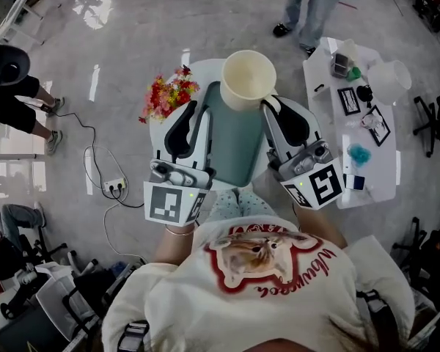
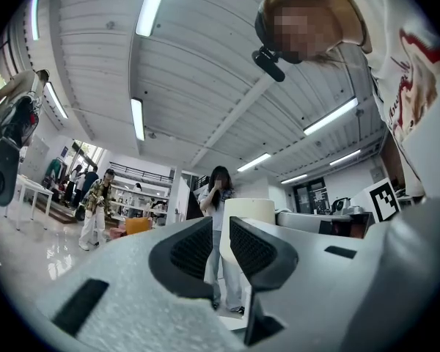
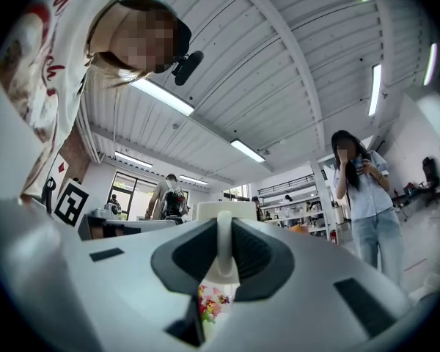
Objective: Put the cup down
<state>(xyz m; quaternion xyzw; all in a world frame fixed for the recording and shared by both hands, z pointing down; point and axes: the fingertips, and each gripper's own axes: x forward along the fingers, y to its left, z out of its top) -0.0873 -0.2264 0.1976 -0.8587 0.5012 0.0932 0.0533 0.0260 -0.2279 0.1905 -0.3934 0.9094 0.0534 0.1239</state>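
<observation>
While the right gripper (image 1: 270, 105) clamps the cream cup (image 1: 248, 79) by its handle over the teal mat (image 1: 235, 149), lower it level until its base sits flat. The left gripper (image 1: 196, 116) hangs empty, jaws slightly apart.

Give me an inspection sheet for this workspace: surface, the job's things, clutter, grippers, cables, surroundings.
Surface: round white table with a green mat.
Job's things: cream cup, upright over the mat's far end; whether it touches the mat can't be told.
Clutter: flowers at the table's left edge.
Grippers: right gripper shut on the cup's handle; left gripper open, nothing between its fingers.
Cables: plugged power strip on the floor, left.
Surroundings: cluttered side table at right; people standing nearby.
</observation>
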